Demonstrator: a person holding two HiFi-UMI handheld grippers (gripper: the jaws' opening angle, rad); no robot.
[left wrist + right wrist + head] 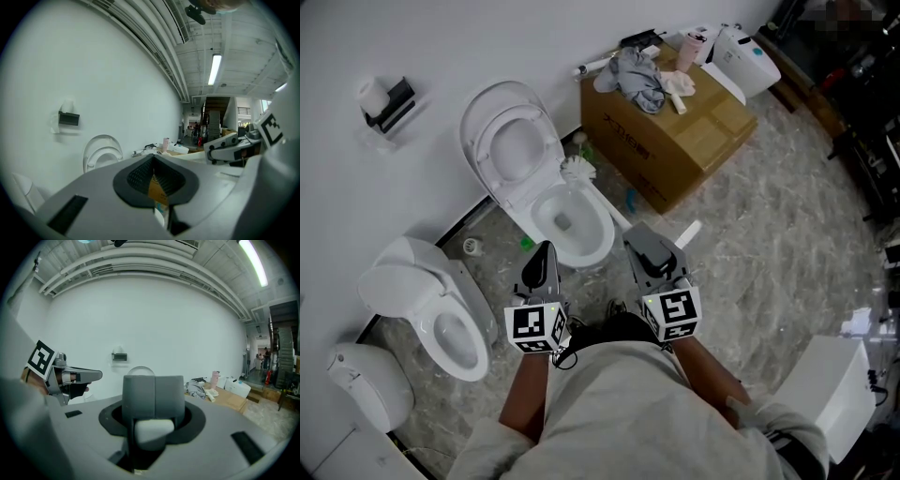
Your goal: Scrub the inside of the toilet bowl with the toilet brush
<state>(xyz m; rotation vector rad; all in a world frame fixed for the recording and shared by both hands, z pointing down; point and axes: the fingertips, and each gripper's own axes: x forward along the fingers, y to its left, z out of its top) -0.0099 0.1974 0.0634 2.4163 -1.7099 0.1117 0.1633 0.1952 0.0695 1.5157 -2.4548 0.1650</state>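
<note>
A white toilet (567, 223) stands against the wall with seat and lid (508, 141) raised; its bowl is open and nothing is in it. The white bristly head of the toilet brush (577, 169) sits just right of the toilet, between it and the cardboard box; its handle does not show clearly. My left gripper (542, 265) hovers shut just in front of the bowl's near rim, empty. My right gripper (649, 247) is shut and empty, right of the bowl. The left gripper (152, 161) points at the raised lid (101, 152); the right gripper (154, 390) covers most of the lid (139, 371).
A large cardboard box (675, 131) with rags and bottles on top stands right of the toilet. A second toilet (441, 314) sits at the left, a paper holder (386, 101) hangs on the wall, a white cabinet (839, 384) is at the lower right. A white tube (689, 232) lies on the floor.
</note>
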